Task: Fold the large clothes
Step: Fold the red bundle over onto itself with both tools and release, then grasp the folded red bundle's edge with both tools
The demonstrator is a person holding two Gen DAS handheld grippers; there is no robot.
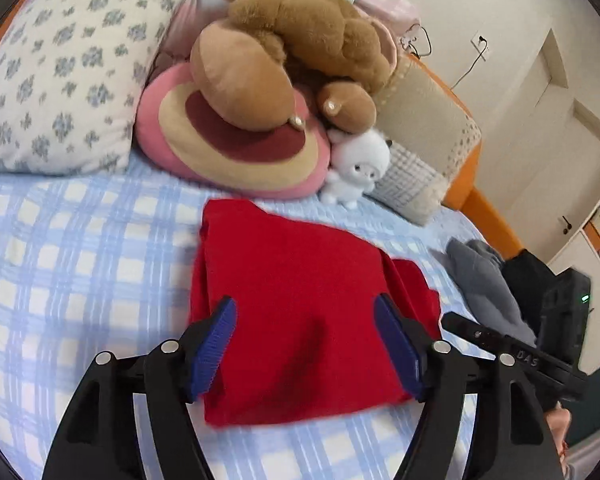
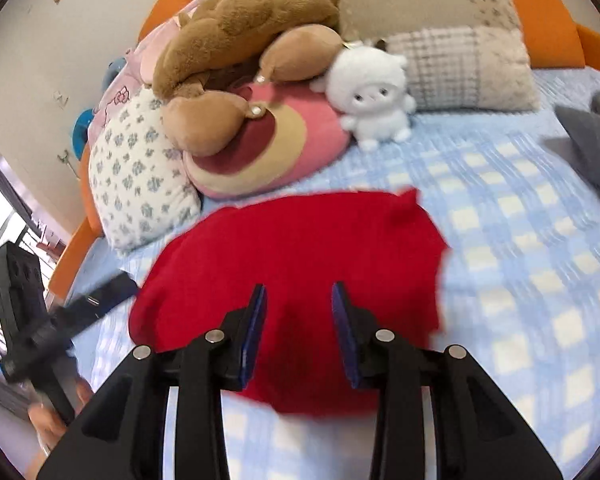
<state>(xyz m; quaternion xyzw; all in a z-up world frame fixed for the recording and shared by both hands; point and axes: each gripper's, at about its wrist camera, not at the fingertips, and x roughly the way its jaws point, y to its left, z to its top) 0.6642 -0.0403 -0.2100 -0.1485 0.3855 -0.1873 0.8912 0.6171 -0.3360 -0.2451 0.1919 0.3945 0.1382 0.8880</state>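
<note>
A red garment [image 1: 300, 264] lies folded into a compact block on the blue checked bed sheet [image 1: 80, 260]. My left gripper [image 1: 306, 300] hangs just over its near half with the blue pads spread wide, open, and nothing pinched. In the right wrist view the same red garment [image 2: 300, 240] is blurred and bulges up, with a small corner sticking out at its far right. My right gripper [image 2: 299, 287] hovers over its near edge, jaws parted by a narrower gap, open, and no cloth is caught between the pads.
A brown plush bear [image 1: 300, 36], a pink round cushion [image 1: 236, 152], a white plush toy [image 1: 360, 168] and a flowered pillow [image 1: 68, 72] crowd the head of the bed. A grey garment [image 1: 484, 284] lies at the right edge. The orange bed frame [image 1: 476, 200] runs behind.
</note>
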